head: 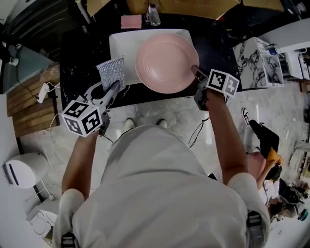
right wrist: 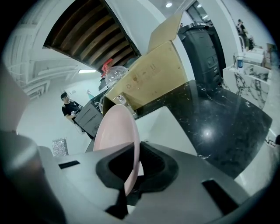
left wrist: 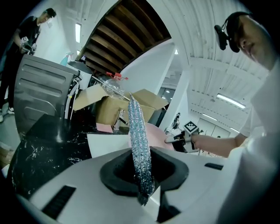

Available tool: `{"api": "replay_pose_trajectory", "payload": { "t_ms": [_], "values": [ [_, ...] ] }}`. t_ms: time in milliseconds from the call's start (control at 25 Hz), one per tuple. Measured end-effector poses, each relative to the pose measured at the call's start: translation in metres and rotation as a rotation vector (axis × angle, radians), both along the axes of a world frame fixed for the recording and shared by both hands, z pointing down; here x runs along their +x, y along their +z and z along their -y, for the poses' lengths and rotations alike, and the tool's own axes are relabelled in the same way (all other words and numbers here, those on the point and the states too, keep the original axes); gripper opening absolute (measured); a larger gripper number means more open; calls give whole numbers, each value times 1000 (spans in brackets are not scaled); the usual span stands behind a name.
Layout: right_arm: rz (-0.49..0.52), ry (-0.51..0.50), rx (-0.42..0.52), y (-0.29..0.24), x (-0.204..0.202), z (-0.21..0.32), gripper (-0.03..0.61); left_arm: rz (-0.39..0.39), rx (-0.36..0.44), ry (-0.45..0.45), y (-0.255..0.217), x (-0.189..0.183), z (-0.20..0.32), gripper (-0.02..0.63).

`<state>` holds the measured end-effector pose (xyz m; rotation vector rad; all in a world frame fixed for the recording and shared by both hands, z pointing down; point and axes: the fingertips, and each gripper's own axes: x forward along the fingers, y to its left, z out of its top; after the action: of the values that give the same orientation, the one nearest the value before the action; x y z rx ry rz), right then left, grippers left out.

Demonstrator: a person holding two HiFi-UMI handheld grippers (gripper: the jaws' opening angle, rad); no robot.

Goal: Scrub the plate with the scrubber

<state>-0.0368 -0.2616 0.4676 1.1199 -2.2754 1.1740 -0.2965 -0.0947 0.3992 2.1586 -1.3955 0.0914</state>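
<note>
1 pink plate (head: 164,62), upper centre, over 1 white tray (head: 121,43) on black desk (head: 80,58) | right claw (head: 197,72) clamped on plate's right rim | 1 silver scrubber (head: 112,72), just left of plate, pinched in left claw (head: 114,88) | 2 claws, both gripping

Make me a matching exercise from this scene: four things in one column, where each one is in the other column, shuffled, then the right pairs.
Things:
1. scrubber
2. plate
3. white tray
4. pink pad

Places:
A. flat on the black counter
B. gripped at its rim by the right gripper
C. at the counter's far edge, beside a clear bottle
D. clamped in the left gripper

Pairs: 1-D, 2-B, 3-A, 4-C
</note>
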Motion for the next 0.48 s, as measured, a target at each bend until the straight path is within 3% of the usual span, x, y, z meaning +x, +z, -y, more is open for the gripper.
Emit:
{"api": "replay_pose_trajectory", "payload": {
  "t_ms": [480],
  "values": [
    [-88, -23, -97, 50, -42, 45, 25, -47, 14, -63, 3, -21, -38, 69]
  ]
}}
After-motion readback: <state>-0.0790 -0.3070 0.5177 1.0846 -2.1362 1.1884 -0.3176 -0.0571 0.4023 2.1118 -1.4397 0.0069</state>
